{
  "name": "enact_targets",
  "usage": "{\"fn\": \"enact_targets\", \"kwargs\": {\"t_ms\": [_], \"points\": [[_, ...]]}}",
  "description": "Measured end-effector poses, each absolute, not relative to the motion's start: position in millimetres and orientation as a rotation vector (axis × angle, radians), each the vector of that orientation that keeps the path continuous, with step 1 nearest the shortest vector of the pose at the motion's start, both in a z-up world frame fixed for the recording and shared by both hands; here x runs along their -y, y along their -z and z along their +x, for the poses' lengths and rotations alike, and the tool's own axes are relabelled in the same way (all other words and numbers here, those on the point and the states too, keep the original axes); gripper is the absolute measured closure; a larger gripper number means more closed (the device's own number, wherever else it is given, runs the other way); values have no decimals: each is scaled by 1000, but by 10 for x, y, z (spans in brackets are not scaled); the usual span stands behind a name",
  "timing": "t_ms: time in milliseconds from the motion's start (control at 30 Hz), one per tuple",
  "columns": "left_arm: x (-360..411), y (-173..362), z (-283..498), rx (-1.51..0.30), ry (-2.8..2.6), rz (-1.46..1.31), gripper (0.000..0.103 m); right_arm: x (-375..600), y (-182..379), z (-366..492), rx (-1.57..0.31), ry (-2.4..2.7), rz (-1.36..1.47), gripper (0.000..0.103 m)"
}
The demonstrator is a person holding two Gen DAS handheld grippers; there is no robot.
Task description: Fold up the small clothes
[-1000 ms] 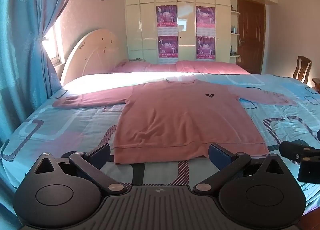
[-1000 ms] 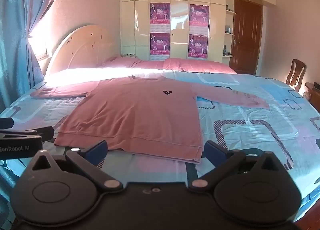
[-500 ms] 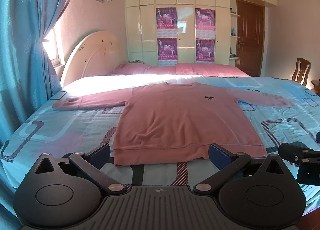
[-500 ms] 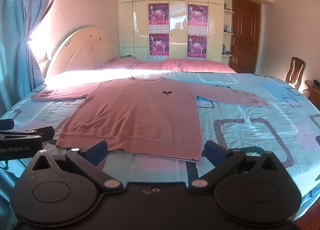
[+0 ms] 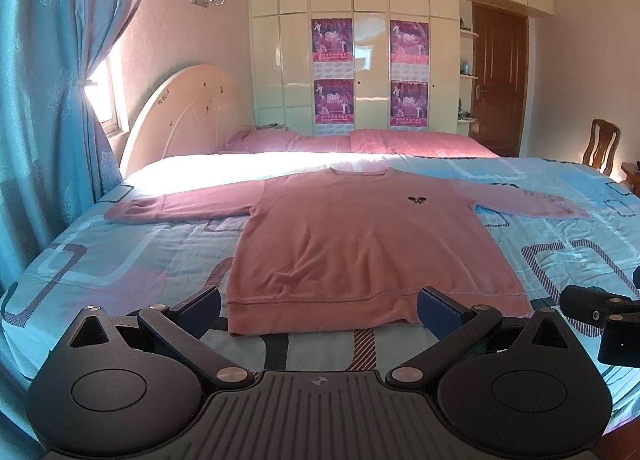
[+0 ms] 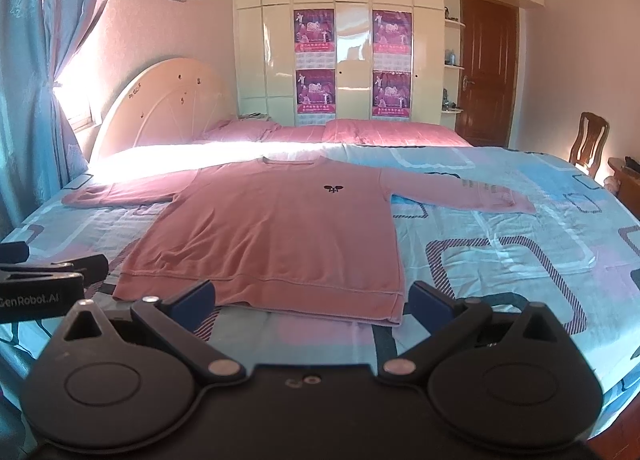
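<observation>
Pink long-sleeved knit sweater [image 5: 360, 244] spread flat on blue patterned bed [image 5: 120, 256]; left gripper [image 5: 318, 306] and right gripper [image 6: 310, 298], jaws wide open, empty, short of hem

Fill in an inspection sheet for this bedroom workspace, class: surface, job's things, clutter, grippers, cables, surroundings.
Surface: bed with blue patterned sheet, sunlit near the headboard.
Job's things: pink sweater lying flat, front up, both sleeves spread out, unfolded.
Clutter: nothing seen.
Grippers: left gripper open, near the hem, holding nothing; right gripper open, also near the hem, empty.
Cables: nothing seen.
Surroundings: curtain, wardrobe with posters, door, chair, pillows.
</observation>
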State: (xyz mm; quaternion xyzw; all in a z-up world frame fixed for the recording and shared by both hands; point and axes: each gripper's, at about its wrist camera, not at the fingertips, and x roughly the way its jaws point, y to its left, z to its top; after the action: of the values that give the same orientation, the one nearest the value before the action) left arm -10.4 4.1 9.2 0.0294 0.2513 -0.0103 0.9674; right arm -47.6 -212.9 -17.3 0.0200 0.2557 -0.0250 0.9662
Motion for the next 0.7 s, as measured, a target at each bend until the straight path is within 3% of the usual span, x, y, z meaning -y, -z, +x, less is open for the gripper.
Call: {"fn": "enact_targets", "kwargs": {"t_ms": [700], "points": [[-43, -96, -98, -504, 24, 65, 0, 2143, 137, -478, -511, 52, 45, 1]]}}
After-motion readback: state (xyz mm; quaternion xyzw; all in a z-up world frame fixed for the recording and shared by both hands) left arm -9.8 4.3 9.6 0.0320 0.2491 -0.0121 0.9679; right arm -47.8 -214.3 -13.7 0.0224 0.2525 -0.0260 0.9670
